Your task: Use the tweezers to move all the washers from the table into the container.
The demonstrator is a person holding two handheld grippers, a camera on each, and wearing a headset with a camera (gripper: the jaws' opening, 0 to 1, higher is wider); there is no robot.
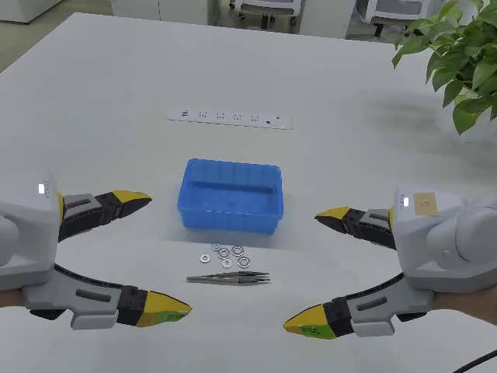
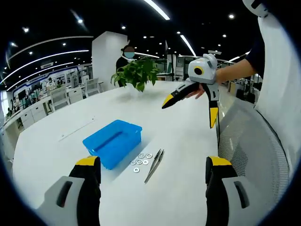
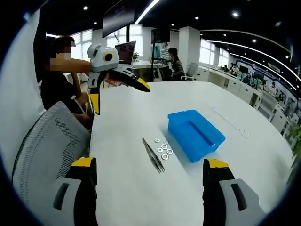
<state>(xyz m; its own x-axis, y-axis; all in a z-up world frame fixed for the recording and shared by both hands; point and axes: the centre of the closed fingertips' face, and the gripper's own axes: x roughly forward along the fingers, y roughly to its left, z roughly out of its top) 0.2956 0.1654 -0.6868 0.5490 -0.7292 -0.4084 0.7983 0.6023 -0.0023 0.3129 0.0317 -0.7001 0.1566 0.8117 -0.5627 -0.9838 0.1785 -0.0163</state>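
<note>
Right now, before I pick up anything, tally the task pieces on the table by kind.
Washers: 6
Tweezers: 1
Blue container: 1
Total: 8

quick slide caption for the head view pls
Open left gripper and right gripper flank tweezers and washers on the table, near the empty blue container

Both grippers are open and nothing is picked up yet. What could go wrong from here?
The tweezers lie flat right beside the washers, so the right gripper reaching for them could knock washers away.
The washers are small, thin and bunched, so the tweezer tips may slip or lift two, dropping one short of the container.
</note>
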